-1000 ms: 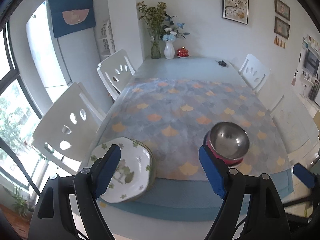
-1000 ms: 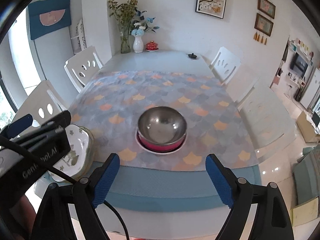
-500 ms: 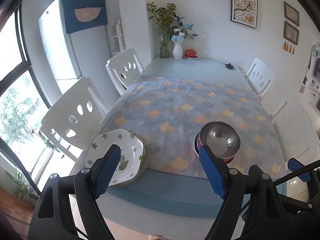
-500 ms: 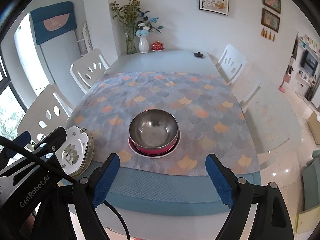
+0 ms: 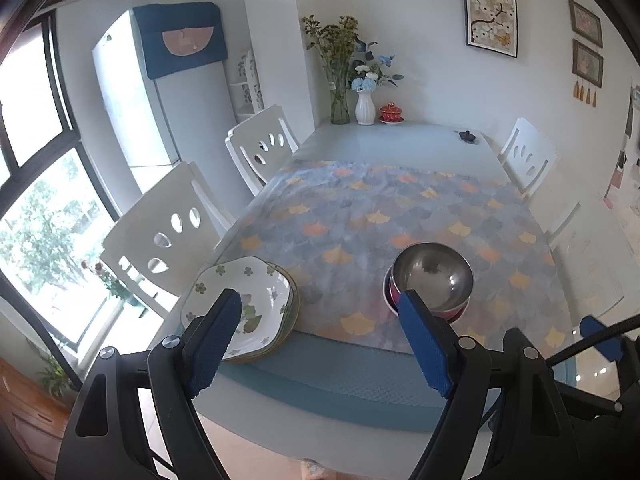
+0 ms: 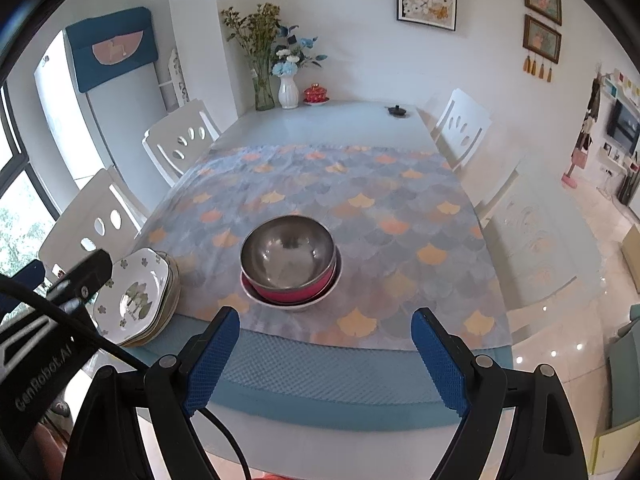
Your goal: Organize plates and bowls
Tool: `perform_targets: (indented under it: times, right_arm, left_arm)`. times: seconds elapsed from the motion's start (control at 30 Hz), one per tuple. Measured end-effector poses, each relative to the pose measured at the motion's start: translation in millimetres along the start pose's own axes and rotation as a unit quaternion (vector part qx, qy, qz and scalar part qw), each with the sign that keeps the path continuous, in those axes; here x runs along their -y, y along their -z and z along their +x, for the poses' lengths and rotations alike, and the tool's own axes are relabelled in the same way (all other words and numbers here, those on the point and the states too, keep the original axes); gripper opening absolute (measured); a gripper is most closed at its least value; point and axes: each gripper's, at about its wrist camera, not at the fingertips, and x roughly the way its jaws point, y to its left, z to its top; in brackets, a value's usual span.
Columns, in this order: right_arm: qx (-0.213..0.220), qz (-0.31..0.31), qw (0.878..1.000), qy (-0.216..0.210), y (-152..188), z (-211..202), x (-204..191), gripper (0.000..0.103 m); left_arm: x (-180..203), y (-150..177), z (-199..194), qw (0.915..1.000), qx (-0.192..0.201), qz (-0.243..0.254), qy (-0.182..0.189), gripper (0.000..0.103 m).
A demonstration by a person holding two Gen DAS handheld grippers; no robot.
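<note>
You have drawn both hands back from the table (image 5: 360,384) over the last second, so plates and bowls sit farther off in both views; the sorting looks done. On the left, the stack of plates (image 5: 244,304) rests at the near corner, with your left gripper (image 5: 320,320) empty and spread wide. Right of it, the nested bowls (image 6: 290,262) stand on the cloth, your right gripper (image 6: 326,332) likewise wide, tilted downward.

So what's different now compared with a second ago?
Both claws have drawn back from the table: the plate stack and the nested bowls look farther off, and more of the near table edge shows. The left claw and right claw remain open and empty. The dishes have not moved.
</note>
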Motion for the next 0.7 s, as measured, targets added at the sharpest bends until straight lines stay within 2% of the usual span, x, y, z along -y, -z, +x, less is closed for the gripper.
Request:
perform_targets:
  times: [0.2,0.4,0.5,0.7]
  right_arm:
    - [0.011,-0.016,1.0,0.002,5,-6,-1,0.086]
    - [-0.005,-0.006,1.0,-0.004,10,0,3,0.086]
    - [-0.023,0.012,1.0,-0.013,10,8,6,0.086]
    - [-0.001,0.028,0.999,0.017,-11,7,4,0.086]
  left_arm:
    - [3,0,-5,1.0,0.001,0.004,-0.009,0.079]
    - [-4,-3,-8,0.9995,0.003,0.013,-0.028,0.08]
    - [-9,-8,-4,0.9995,-0.001,0.018,-0.026,0.082]
    - [-17,-25,18,0.9996,-0.005,0.026,0.002,0.082]
